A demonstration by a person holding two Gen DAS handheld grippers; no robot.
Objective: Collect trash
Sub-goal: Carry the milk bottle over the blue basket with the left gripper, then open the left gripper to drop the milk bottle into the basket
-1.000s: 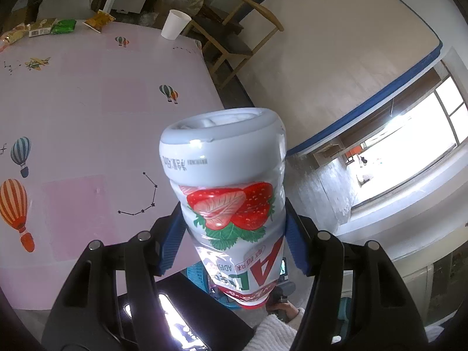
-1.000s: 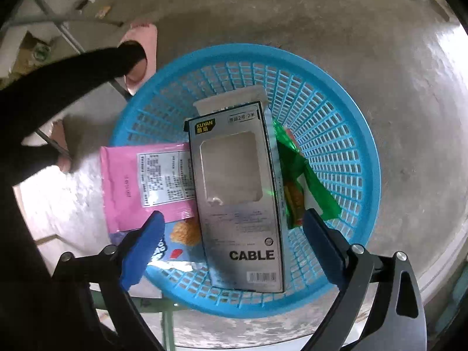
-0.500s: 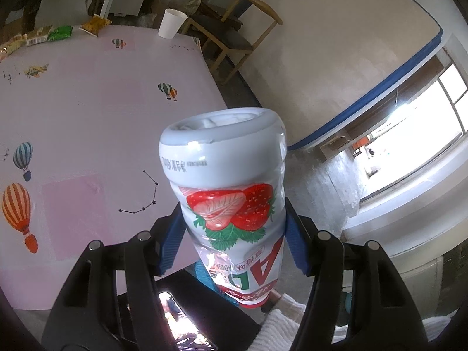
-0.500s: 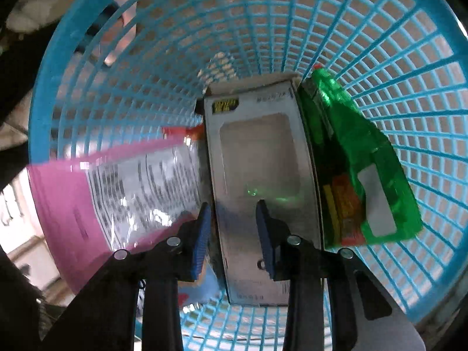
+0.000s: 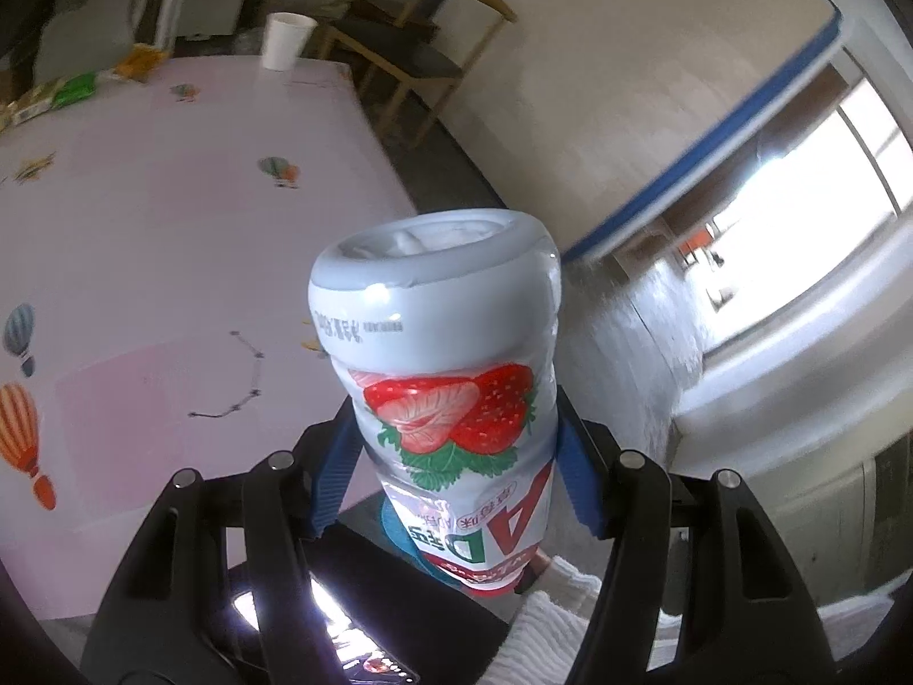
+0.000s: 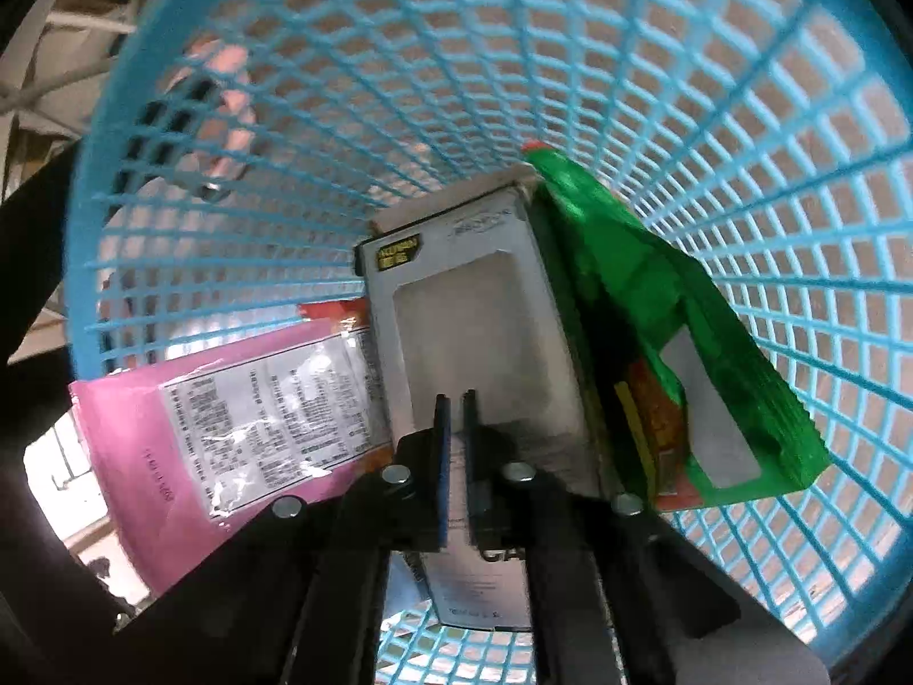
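Two blue-padded fingers of the left gripper (image 5: 453,471) pinch a strawberry-printed bottle (image 5: 451,377) upside down; its glossy shrink-wrap label is creased, its dimpled base faces the camera, and its cap end is hidden below the jaws. Behind it lies a smooth pink tablecloth (image 5: 160,217) with balloon prints, a white paper cup (image 5: 283,41) at its far edge and a wooden chair (image 5: 422,51) beyond. That grip is unchanged from a second ago.

Inside the blue lattice basket (image 6: 685,114), the right gripper (image 6: 455,456) has dropped deeper. Its jaws, wide apart a second ago, stand close together and are opening slightly, nothing clearly between them. Just beneath lies the flat grey cable box (image 6: 479,319), its lower print covered by the fingers. A crinkly pink pouch (image 6: 239,422) lies left, a green wrapper (image 6: 656,308) right. An orange scrap underneath is too hidden to identify.
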